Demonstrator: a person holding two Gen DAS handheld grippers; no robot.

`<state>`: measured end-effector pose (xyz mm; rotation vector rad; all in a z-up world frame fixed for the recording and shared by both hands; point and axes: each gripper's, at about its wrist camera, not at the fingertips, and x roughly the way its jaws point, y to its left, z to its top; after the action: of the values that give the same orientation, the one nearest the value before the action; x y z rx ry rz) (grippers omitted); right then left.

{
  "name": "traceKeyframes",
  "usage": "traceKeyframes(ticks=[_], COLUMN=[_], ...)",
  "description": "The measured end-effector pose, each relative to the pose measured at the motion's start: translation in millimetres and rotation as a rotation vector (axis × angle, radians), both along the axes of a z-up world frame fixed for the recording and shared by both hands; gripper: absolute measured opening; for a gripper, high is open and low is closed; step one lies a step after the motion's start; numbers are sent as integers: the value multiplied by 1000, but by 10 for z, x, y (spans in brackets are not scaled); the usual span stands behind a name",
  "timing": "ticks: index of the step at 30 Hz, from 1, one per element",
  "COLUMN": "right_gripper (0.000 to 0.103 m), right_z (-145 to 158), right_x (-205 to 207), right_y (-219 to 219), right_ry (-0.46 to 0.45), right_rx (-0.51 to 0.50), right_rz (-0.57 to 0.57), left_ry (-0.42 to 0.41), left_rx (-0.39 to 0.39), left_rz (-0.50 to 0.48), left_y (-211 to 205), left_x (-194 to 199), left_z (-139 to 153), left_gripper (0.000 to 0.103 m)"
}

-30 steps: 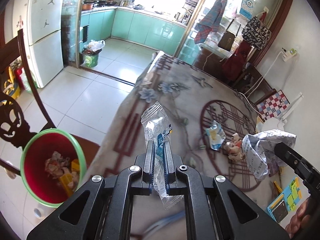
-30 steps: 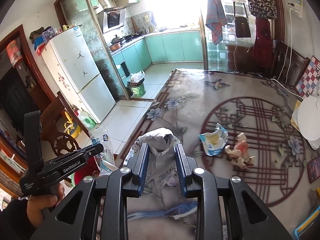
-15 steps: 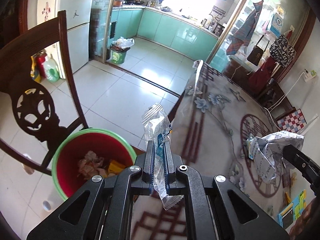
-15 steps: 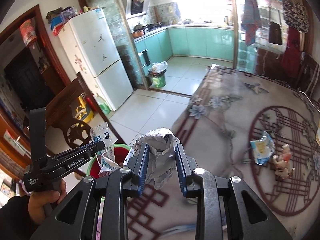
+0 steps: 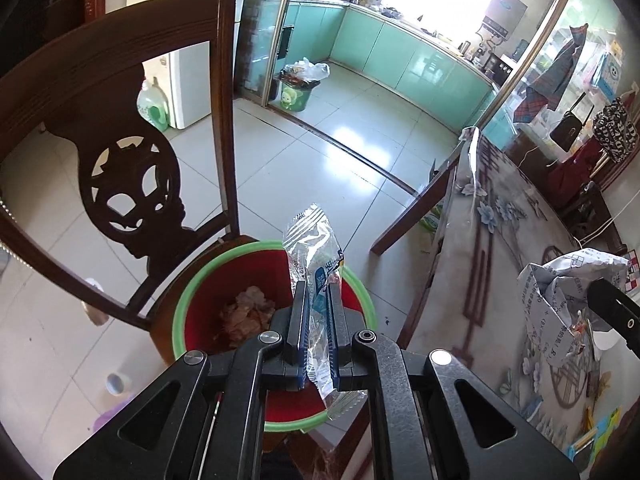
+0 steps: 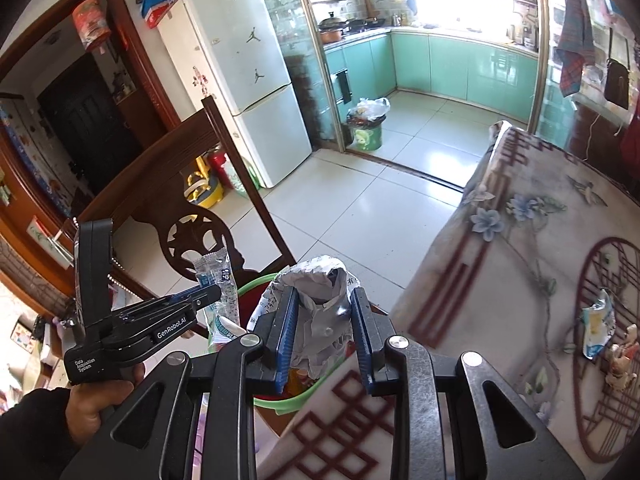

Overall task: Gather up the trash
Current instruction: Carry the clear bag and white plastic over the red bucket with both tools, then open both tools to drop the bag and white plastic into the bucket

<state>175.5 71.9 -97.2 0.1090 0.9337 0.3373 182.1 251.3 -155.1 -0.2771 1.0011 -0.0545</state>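
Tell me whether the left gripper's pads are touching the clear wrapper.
Touching. The left wrist view shows the left gripper with both blue pads clamped flat against the clear wrapper, no gap either side.

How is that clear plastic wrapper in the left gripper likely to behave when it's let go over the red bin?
The clear wrapper is thin crinkled film that looks empty, so it is probably very light and may flutter rather than drop straight. Its tail droops below the left gripper, which suggests floppiness. It might cling briefly to the pads above the red bin.
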Motion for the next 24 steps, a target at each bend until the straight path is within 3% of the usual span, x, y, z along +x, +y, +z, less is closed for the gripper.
traceKeyframes(ticks=[11, 15, 17, 19, 24], right_gripper=[26, 39, 48, 63, 63], right_z=[-692, -878, -895, -889, -775], right_x=[267, 297, 303, 305, 223], right_y=[507, 643, 658, 648, 397], right_ry=[185, 211, 199, 183, 152], right_rx=[45, 46, 49, 72, 81], right_rz=[130, 162, 162, 162, 119], left_ry=[90, 86, 59, 52, 37], left_rx=[35, 34, 42, 65, 32], left_rz=[41, 91, 99, 96, 90], left_y=[301, 405, 432, 440, 373], left_x=[82, 46, 7, 3, -13], left_z=[-273, -288, -233, -206, -95], left_gripper=[10, 68, 69, 70, 70])
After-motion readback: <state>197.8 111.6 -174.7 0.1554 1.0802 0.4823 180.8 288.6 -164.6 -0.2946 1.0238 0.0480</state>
